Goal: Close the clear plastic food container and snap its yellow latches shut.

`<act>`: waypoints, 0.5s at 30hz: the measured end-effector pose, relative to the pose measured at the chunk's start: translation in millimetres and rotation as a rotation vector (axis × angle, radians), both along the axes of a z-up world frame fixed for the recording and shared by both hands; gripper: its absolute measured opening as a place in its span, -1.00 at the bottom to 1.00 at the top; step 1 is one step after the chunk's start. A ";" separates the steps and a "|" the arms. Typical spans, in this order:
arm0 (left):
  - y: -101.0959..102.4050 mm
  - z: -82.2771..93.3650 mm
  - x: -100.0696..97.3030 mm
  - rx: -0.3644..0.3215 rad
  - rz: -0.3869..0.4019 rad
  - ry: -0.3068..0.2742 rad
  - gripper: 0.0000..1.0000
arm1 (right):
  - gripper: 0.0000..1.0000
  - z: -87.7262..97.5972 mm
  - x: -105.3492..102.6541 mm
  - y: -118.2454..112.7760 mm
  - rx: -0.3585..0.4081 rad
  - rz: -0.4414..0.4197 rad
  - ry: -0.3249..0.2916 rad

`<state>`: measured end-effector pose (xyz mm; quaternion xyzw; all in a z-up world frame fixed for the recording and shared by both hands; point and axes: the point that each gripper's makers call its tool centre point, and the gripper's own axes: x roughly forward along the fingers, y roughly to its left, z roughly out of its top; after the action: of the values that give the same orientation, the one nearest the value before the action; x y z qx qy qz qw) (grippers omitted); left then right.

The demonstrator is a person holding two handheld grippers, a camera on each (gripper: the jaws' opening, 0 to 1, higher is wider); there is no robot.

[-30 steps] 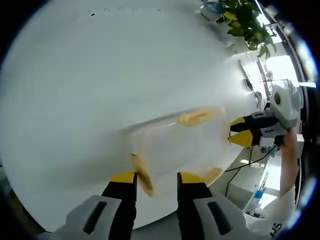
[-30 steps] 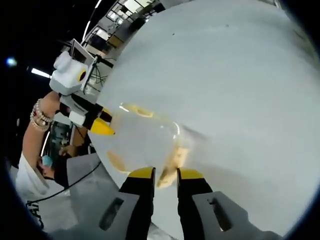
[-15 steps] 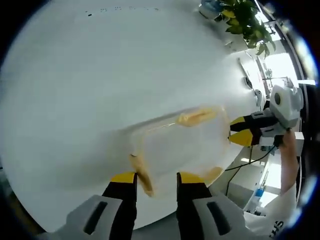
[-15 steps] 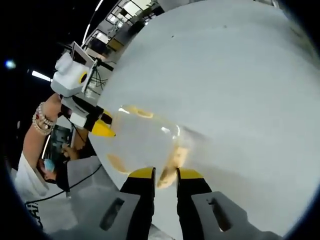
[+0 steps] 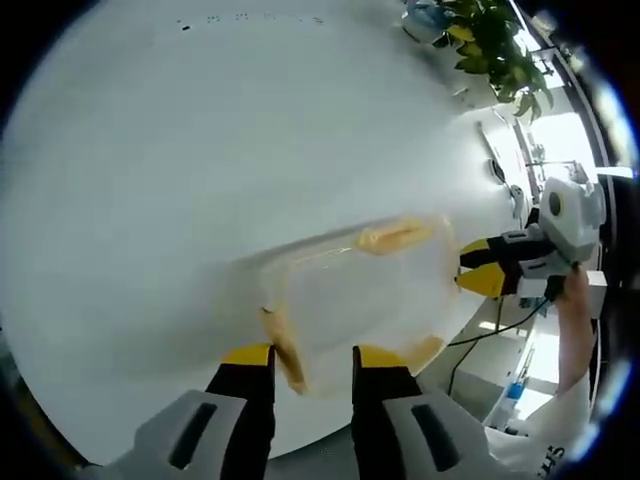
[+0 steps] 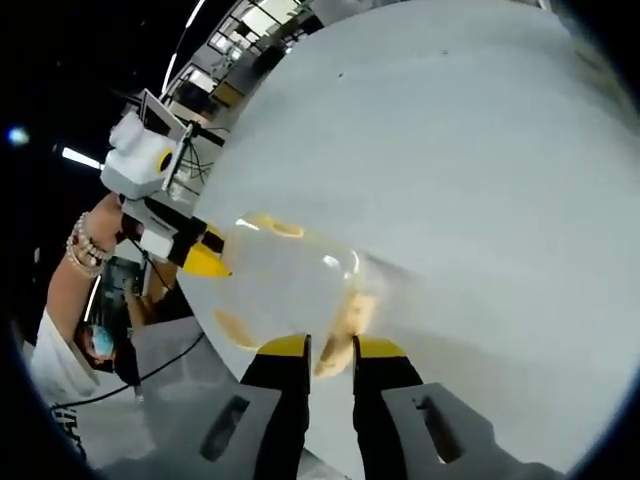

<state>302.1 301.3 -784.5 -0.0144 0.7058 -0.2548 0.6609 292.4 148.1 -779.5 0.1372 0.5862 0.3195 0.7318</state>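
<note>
The clear plastic container (image 5: pixel 360 295) lies on a white table with its lid on, and yellow latches show on its sides. In the left gripper view, one latch (image 5: pixel 285 345) lies slanted between the parted jaws of my left gripper (image 5: pixel 312 358), nearer the left jaw. Another latch (image 5: pixel 395 236) sits on the far side. My right gripper (image 5: pixel 482 264) meets the container's opposite end. In the right gripper view, the container (image 6: pixel 285 280) is just ahead. My right gripper (image 6: pixel 331 350) has its jaws close around the near latch (image 6: pixel 355 312). My left gripper (image 6: pixel 207 252) touches the far end.
The white table (image 5: pixel 200 150) spreads wide beyond the container, which sits near the table's edge. A potted plant (image 5: pixel 490 40) stands at the far corner. A person's arm with bracelets (image 6: pixel 80 235) holds the left gripper. A cable hangs below the table edge.
</note>
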 end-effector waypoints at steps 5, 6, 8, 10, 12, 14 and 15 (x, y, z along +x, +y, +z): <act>0.5 0.5 0.0 0.002 -0.007 0.005 -0.56 | -0.78 0.3 -0.2 0.0 0.009 -0.007 0.004; 0.6 0.5 0.0 0.002 -0.007 0.006 -0.59 | -0.77 0.4 -0.2 0.0 0.011 -0.008 0.005; -6.3 -3.7 -1.0 -0.017 0.011 0.025 -0.59 | -0.77 -1.4 -1.1 0.0 0.014 -0.017 0.009; -7.3 -5.3 -2.0 -0.025 0.004 0.027 -0.58 | -0.77 -2.1 -0.9 0.6 0.016 -0.018 0.007; -8.6 -6.4 -2.6 -0.025 0.007 0.029 -0.58 | -0.77 -2.8 -0.2 1.0 0.016 -0.017 0.008; -8.3 -6.9 -2.3 -0.022 0.004 0.030 -0.58 | -0.78 -3.6 0.6 0.8 0.023 -0.018 0.012; -7.9 -6.4 -2.5 -0.021 0.007 0.032 -0.58 | -0.78 -4.3 0.9 0.7 0.029 -0.023 0.015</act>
<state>299.6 293.5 -790.9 -0.0280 0.7134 -0.2596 0.6503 293.3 148.8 -783.8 0.1568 0.5856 0.3185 0.7288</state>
